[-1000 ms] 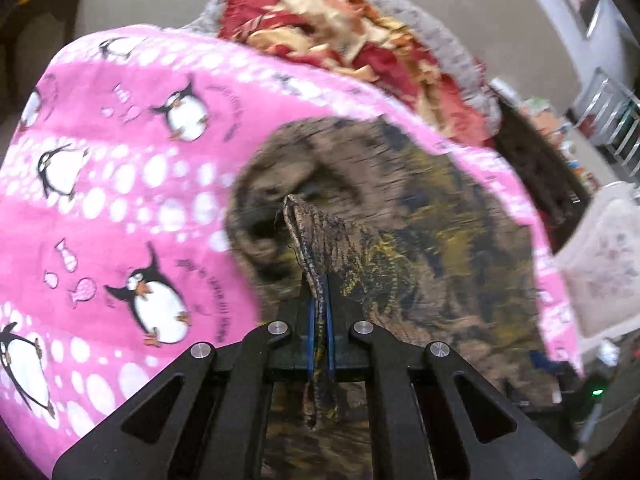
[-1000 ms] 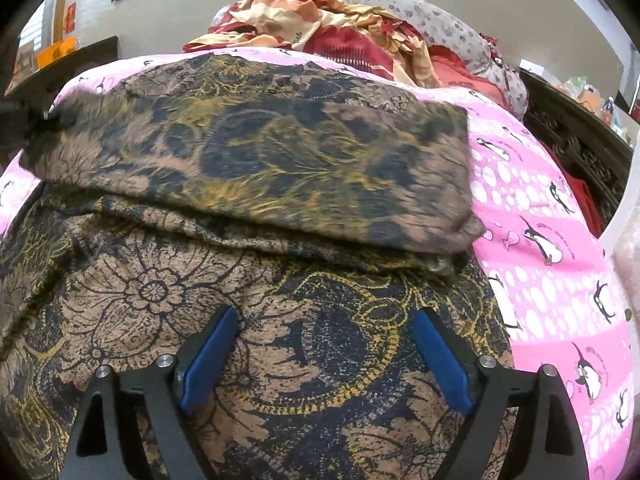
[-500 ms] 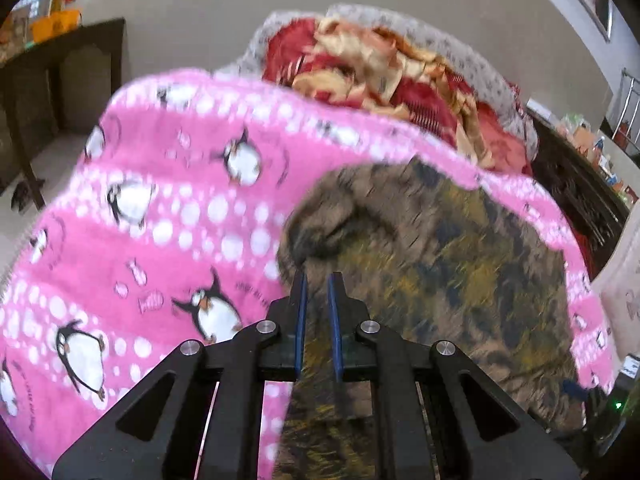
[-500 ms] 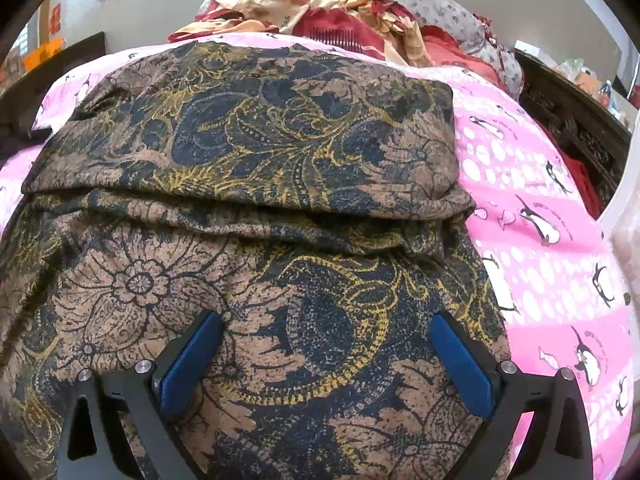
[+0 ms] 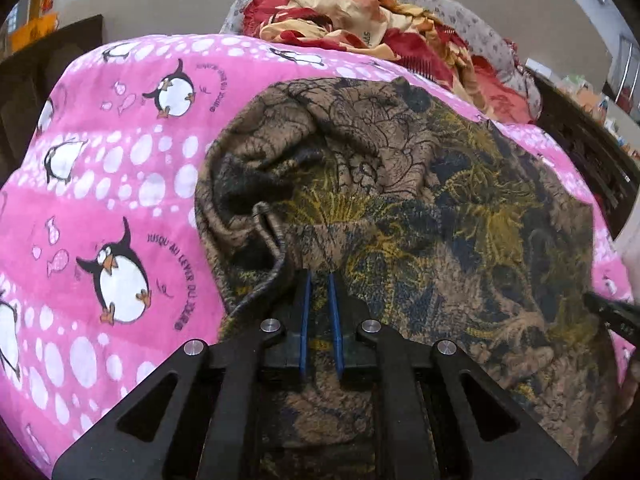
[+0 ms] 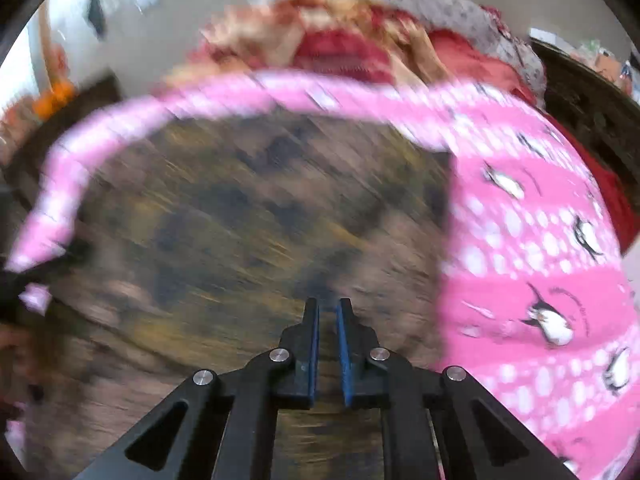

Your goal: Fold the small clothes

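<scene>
One brown cloth (image 5: 420,208) with dark blue and yellow flower shapes all over. Soft and thin. Lying on top of a pink blanket (image 5: 120,184), folded over itself, rumpled and bunched at the left end, with a dark hollow in the folds there. Flatter toward the right. One hemmed edge curling up near the front left. Blurry in the right wrist view (image 6: 256,216), spread wide across the blanket.
</scene>
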